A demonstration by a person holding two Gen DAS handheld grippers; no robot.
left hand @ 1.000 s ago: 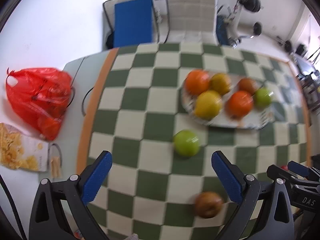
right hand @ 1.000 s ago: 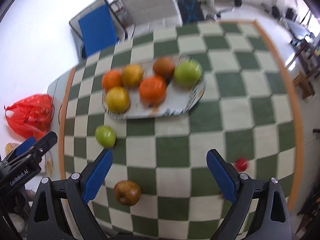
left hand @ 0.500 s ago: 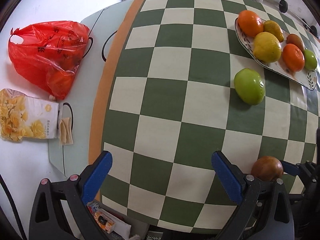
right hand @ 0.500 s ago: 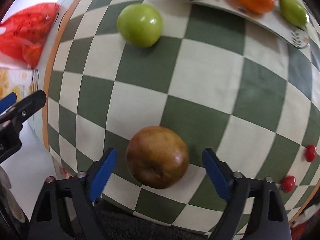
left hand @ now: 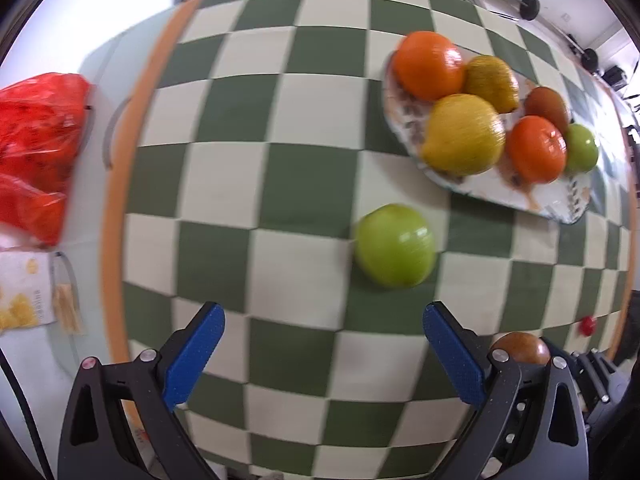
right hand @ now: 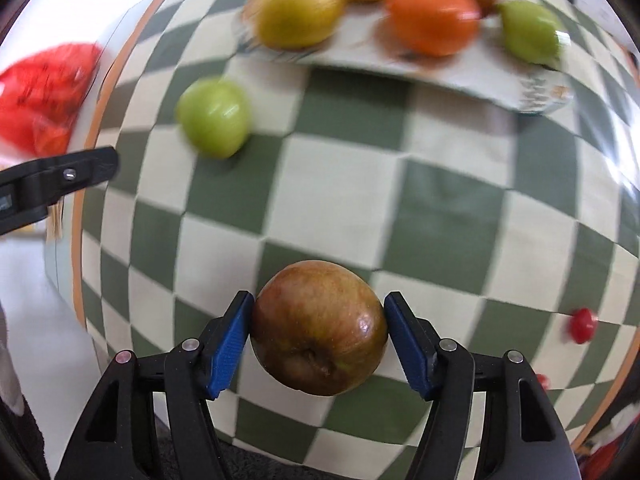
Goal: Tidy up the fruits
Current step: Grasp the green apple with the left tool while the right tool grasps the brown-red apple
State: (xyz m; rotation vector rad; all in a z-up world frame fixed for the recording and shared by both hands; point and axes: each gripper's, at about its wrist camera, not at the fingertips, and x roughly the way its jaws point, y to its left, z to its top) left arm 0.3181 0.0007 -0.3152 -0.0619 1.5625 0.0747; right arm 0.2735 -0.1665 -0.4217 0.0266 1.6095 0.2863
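My right gripper [right hand: 319,332] is shut on a brown-red apple [right hand: 319,328], held between its blue pads above the checkered cloth; the apple's top also shows in the left wrist view [left hand: 520,350]. My left gripper [left hand: 324,354] is open and empty, with a green apple [left hand: 395,246] just ahead and right of it on the cloth; this apple also shows in the right wrist view [right hand: 214,118]. An oval plate [left hand: 520,196] at the far right holds oranges, yellow fruits, a brown fruit and a green one. The plate shows in the right wrist view [right hand: 520,92] too.
A red plastic bag [left hand: 36,148] and a yellow printed packet [left hand: 24,300] lie off the cloth at the left. Small red fruits [right hand: 582,325] lie near the cloth's right edge. The orange cloth border [left hand: 116,184] runs along the left side.
My right gripper has closed on the brown-red apple and lifted it off the cloth. My left gripper has moved toward the green apple, which now sits nearer its open jaws.
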